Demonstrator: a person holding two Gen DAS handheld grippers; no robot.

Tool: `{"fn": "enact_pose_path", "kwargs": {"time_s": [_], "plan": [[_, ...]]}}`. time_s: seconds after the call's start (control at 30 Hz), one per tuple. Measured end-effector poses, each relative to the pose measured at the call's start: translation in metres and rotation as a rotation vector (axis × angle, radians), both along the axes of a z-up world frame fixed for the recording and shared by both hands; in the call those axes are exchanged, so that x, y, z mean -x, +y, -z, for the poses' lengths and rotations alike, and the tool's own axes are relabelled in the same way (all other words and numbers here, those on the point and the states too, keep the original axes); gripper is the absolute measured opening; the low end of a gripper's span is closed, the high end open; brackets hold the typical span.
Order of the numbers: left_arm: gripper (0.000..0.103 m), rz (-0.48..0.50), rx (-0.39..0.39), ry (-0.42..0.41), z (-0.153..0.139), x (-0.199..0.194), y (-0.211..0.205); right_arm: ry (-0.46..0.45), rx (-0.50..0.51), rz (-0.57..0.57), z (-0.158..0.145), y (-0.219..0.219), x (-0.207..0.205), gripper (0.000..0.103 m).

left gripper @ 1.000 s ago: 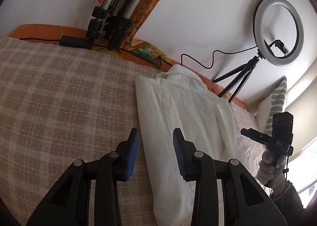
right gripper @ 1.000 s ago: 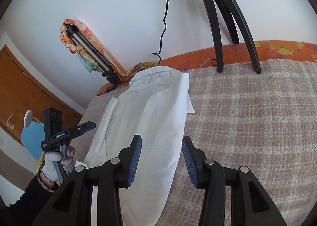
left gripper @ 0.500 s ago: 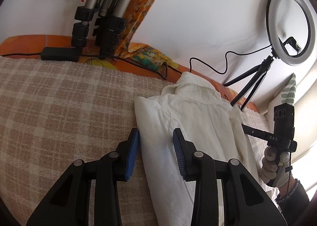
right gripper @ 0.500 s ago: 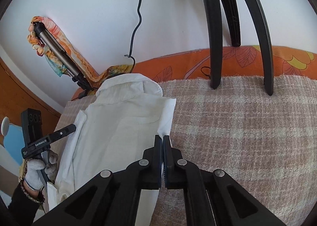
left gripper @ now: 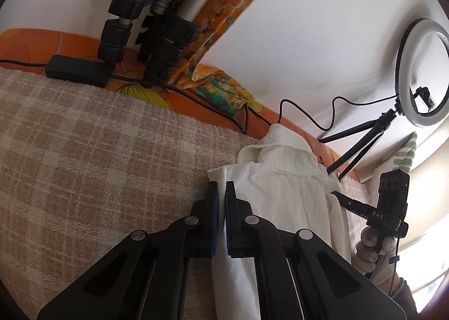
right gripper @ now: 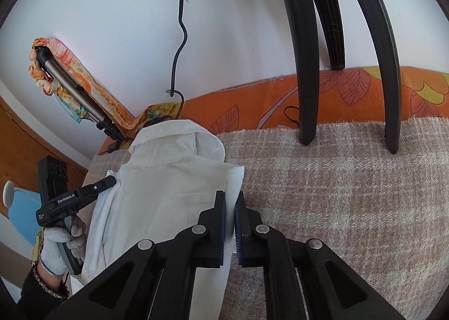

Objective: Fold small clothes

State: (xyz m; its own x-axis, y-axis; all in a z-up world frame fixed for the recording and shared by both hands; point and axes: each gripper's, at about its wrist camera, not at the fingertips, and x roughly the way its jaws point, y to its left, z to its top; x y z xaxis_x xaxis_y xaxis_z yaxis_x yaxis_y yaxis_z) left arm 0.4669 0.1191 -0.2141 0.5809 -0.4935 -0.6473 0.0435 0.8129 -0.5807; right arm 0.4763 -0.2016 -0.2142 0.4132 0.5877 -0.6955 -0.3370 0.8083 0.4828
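A white collared shirt (left gripper: 280, 193) lies flat on a checked blanket (left gripper: 98, 165), collar toward the wall. In the left wrist view my left gripper (left gripper: 221, 188) is closing its jaws on the shirt's left edge near the shoulder, with cloth pinched between the blue pads. In the right wrist view my right gripper (right gripper: 230, 196) is shut on the opposite edge of the shirt (right gripper: 168, 179), just below the shoulder corner. Each view also shows the other gripper at the shirt's far side, held by a gloved hand (right gripper: 56, 241).
Black tripod legs (right gripper: 306, 67) stand on the blanket (right gripper: 350, 207) beyond the shirt. A ring light (left gripper: 423, 73) on a small tripod stands at the orange bed edge. A folded tripod (left gripper: 157, 25), a black adapter box (left gripper: 75, 70) and cables lie along the wall.
Both grippers moved forward along the shirt toward its collar. The right one shut on the right edge first; the left one, open half a second ago, now pinches the left edge.
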Motion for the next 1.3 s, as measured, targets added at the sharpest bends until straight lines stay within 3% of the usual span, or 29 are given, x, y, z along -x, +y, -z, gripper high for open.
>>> {"fn": "enact_pose_path", "kwargs": {"time_s": [0.1, 0.47, 0.8, 1.03, 1.3], "plan": [[0.002, -0.006, -0.010, -0.025, -0.010, 0.004, -0.003, -0.022, -0.001, -0.001, -0.009, 0.000, 0.004, 0.000], [0.001, 0.024, -0.047, -0.186, -0.078, 0.045, -0.011, -0.183, 0.002, -0.074, -0.088, 0.000, 0.048, 0.000], [0.001, 0.055, -0.113, -0.306, -0.118, 0.123, -0.018, -0.280, -0.010, -0.127, -0.131, -0.015, 0.137, 0.000], [0.001, 0.076, -0.162, -0.350, -0.112, 0.196, -0.026, -0.298, -0.005, -0.147, -0.126, -0.025, 0.216, 0.000], [0.001, 0.104, -0.222, -0.347, -0.082, 0.265, -0.034, -0.306, 0.026, -0.168, -0.089, -0.020, 0.292, 0.000]]}}
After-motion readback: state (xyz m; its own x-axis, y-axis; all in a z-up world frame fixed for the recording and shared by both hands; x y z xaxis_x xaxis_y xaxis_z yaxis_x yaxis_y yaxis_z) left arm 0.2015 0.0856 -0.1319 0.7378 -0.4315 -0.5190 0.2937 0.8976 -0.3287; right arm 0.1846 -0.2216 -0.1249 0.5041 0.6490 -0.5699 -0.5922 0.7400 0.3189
